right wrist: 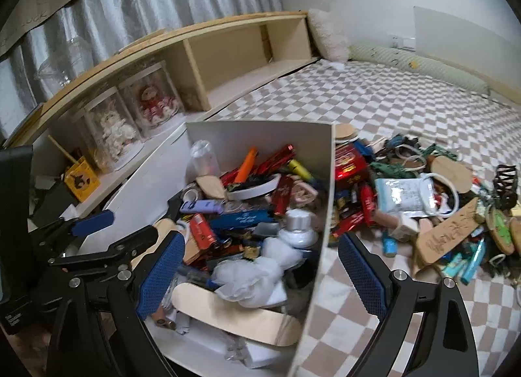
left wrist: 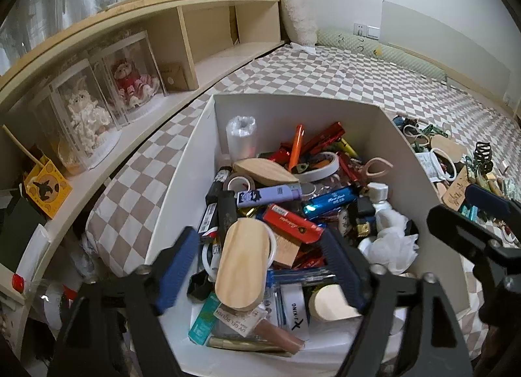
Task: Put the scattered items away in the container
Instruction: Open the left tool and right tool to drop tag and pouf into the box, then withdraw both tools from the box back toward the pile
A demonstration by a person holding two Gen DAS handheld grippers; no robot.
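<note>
The white box (left wrist: 293,100) (right wrist: 260,126) stands on the checkered bedspread, full of lighters, tape rolls, wooden pieces and packets. My left gripper (left wrist: 259,240) hangs open over its near end. A pale wooden oval (left wrist: 242,266) lies between the fingers, and neither pad touches it. My right gripper (right wrist: 262,241) is open too and straddles the box's right wall, above a white mesh puff (right wrist: 257,276). Nothing is held in it. Scattered items (right wrist: 423,201) (left wrist: 456,165) lie heaped on the bed to the right of the box: a wipes packet, wooden tags, rings and lighters.
A low wooden shelf (left wrist: 182,61) runs along the left, holding clear cases with dolls (left wrist: 130,80) and a yellow box (left wrist: 45,188). A curtain hangs behind it. Checkered bedspread (right wrist: 407,103) stretches to the far wall with a bolster and a fluffy pillow.
</note>
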